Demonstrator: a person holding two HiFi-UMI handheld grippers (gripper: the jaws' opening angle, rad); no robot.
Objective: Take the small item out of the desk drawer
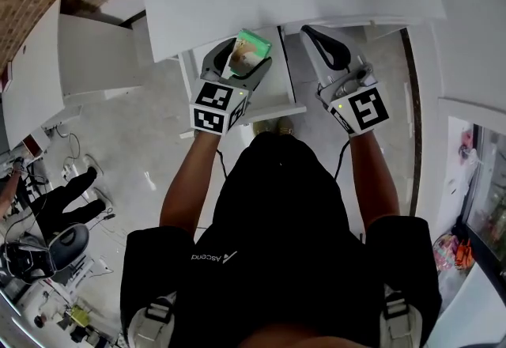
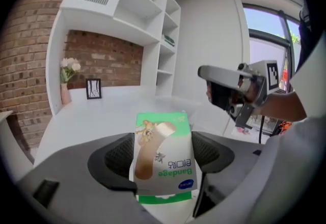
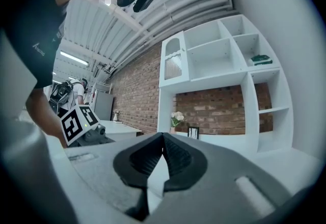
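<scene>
A small green-and-white bandage box (image 1: 254, 46) stands between the jaws of my left gripper (image 1: 243, 60), which is shut on its sides and holds it up over the open drawer (image 1: 269, 112), at the white desk's front edge (image 1: 316, 18). In the left gripper view the box (image 2: 164, 162) fills the gap between the dark pads (image 2: 118, 156), printed face toward the camera. My right gripper (image 1: 310, 31) hovers just to the right at the same height, its jaws shut on nothing. Its own view shows the pads (image 3: 175, 159) meeting at the tips.
On the white desk top (image 2: 97, 113) stand a vase of flowers (image 2: 68, 78) and a small picture frame (image 2: 93, 88) against a brick wall, with white shelving (image 3: 229, 60) beside them. A person (image 1: 67, 192) and equipment are on the floor at lower left.
</scene>
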